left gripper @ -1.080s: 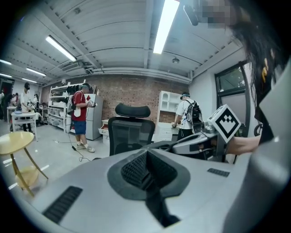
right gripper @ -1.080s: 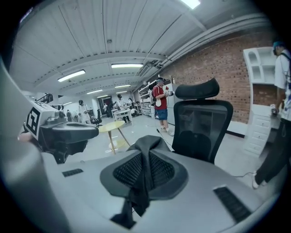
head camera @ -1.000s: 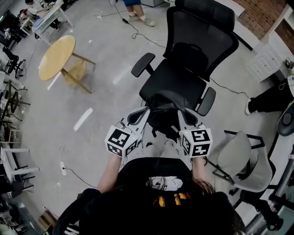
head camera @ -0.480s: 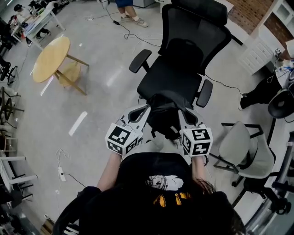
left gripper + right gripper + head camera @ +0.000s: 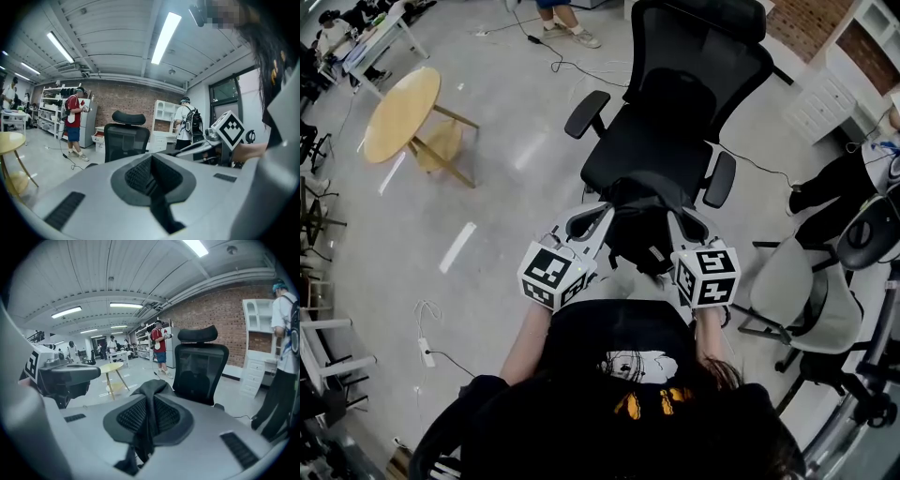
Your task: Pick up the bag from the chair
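A black office chair (image 5: 661, 131) stands in front of me, its seat bare. The black bag (image 5: 637, 234) hangs just off the seat's front edge, between my two grippers. My left gripper (image 5: 602, 216) holds its left side and my right gripper (image 5: 681, 221) its right side. In the right gripper view, black fabric of the bag (image 5: 150, 386) bunches up through the shut jaws of the right gripper (image 5: 151, 405). In the left gripper view, the left gripper (image 5: 151, 163) is shut with a dark strip of the bag (image 5: 164, 218) pinched in the slit. The chair (image 5: 125, 138) shows behind.
A round wooden table (image 5: 403, 112) stands to the left, a grey chair (image 5: 787, 291) close on my right. Cables and a power strip (image 5: 425, 354) lie on the floor. White drawers (image 5: 816, 108) and a seated person (image 5: 844, 183) are at the far right. A person in red (image 5: 72, 119) stands behind.
Both grippers keep their hold on the bag. They and the bag have drawn slightly back from the chair seat; the view has shifted a little.
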Demonstrator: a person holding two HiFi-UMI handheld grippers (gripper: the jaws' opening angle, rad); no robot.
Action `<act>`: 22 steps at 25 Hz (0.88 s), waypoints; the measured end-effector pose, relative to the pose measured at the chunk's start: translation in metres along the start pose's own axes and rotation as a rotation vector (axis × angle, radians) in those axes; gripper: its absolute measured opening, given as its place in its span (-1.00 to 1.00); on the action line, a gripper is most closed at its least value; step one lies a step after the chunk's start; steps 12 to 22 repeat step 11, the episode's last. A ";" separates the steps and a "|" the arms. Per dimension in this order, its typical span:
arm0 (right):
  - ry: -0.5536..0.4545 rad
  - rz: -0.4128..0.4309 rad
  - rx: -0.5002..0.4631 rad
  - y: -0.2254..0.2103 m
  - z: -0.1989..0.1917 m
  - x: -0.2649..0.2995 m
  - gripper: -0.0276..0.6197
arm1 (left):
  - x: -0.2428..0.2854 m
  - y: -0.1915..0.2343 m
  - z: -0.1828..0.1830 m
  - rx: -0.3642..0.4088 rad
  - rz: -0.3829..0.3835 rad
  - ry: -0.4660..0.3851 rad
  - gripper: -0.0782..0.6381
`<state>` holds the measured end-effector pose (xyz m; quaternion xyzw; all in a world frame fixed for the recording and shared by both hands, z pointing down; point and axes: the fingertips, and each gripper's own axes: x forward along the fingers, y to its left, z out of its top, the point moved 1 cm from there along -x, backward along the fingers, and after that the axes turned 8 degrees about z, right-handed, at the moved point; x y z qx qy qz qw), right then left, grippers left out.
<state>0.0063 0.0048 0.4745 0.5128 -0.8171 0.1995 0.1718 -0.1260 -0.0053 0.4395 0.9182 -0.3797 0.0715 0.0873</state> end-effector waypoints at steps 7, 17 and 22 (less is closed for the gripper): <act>0.004 0.007 -0.010 -0.002 0.001 0.007 -0.81 | -0.005 0.003 -0.005 0.000 0.002 -0.005 -0.77; 0.005 0.036 -0.028 -0.001 0.015 0.023 -0.81 | -0.011 0.017 0.000 0.007 0.013 -0.017 -0.77; 0.005 0.036 -0.028 -0.001 0.015 0.023 -0.81 | -0.011 0.017 0.000 0.007 0.013 -0.017 -0.77</act>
